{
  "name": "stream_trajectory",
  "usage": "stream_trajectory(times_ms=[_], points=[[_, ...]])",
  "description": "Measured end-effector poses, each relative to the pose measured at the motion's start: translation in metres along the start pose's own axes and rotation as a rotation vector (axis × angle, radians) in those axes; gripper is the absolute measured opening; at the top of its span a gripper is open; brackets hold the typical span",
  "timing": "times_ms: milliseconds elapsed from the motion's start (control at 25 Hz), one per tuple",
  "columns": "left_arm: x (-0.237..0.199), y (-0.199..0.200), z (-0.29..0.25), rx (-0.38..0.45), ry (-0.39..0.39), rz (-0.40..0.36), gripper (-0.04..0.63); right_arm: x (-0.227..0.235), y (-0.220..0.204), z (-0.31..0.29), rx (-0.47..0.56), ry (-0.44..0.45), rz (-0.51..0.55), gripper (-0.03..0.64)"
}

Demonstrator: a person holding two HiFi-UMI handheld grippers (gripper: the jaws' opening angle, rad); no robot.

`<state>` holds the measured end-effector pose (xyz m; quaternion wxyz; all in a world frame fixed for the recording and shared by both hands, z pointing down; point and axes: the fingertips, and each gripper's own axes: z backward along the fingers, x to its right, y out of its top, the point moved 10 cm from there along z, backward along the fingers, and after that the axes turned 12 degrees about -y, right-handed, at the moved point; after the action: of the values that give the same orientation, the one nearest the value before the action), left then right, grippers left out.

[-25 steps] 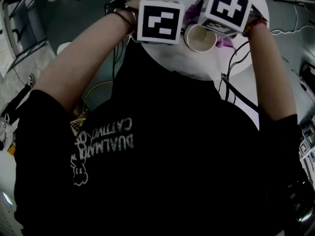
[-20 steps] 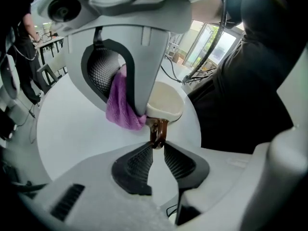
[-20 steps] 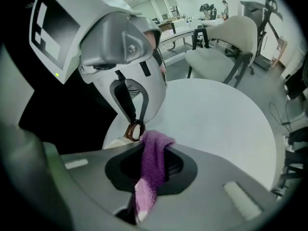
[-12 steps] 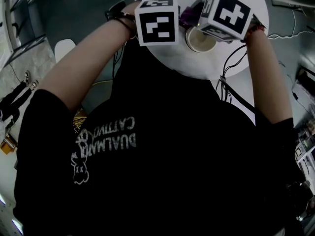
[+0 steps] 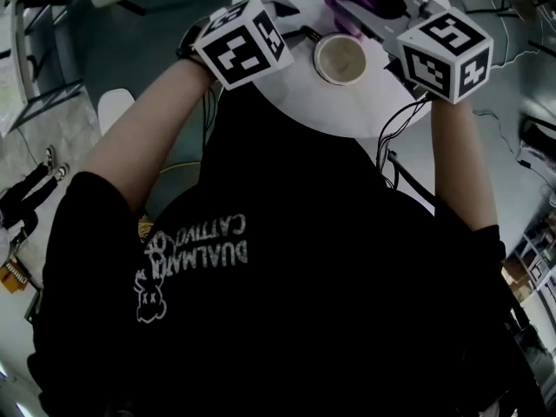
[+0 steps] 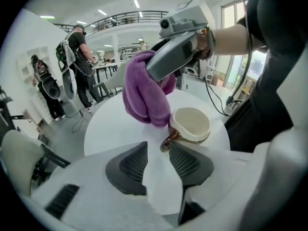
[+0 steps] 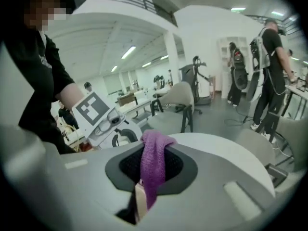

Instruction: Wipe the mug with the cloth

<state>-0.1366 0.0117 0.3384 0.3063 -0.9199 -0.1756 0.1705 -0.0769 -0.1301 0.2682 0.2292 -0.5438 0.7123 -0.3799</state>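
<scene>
Your left gripper (image 6: 158,148) has its jaws apart; they have just been opening. Nothing is pressed between them. Only the handle (image 6: 168,137) of the mug (image 6: 191,125) sits at the mouth of the gap, very close to one pad. So the mug is free now. It stands upright on the table (image 5: 347,111), between your two grippers.

This is the first danger. If you pull the left gripper away sideways, a jaw can hook the handle and turn the mug or tip it. Draw the gripper straight back, along the line of the jaws.

Next to the right is the cloth (image 6: 144,95). It hangs in a thick bunch just beside the rim of the mug; I cannot tell whether it touches. If you wipe while nothing holds the mug, I think the push of the cloth will slide the mug over the smooth table, or knock it over. Take the handle again before you press.

Your right gripper (image 5: 352,7) is clamped on the cloth. In the right gripper view only a narrow fold passes between the pads, and most of the cloth hangs outside. A hard rub against the mug can drag this fold out of the jaws, and the cloth then falls on the table.
</scene>
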Motion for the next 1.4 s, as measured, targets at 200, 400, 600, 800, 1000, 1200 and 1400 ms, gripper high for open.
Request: stream_trajectory(times_ms=[200,400,600,800,1000,1200,1400], points=[[0.022,0.034,0.048,0.135,0.188,-0.055,0.12,-0.01,0.026,0.044,0.255,-0.04,-0.161,0.035],[0.042,0.081,0.11,0.352,0.209,-0.089,0.092,-0.036,0.076,0.093,0.405,-0.107,-0.239,0.037],[0.069,0.145,0.169,0.548,0.24,-0.196,0.035,-0.059,0.121,0.164,0.623,-0.139,-0.343,0.037],[0.093,0.158,0.222,0.763,0.156,-0.17,0.025,-0.1,0.141,0.203,0.88,-0.17,-0.451,0.037],[0.117,0.14,0.273,0.931,0.075,-0.084,0.025,-0.164,0.166,0.212,1.014,-0.275,-0.45,0.038],[0.117,0.102,0.319,0.976,0.035,-0.076,0.023,-0.216,0.184,0.19,1.061,-0.333,-0.449,0.037],[0.125,0.096,0.331,0.944,0.008,-0.152,0.023,-0.243,0.179,0.186,1.056,-0.408,-0.47,0.037]])
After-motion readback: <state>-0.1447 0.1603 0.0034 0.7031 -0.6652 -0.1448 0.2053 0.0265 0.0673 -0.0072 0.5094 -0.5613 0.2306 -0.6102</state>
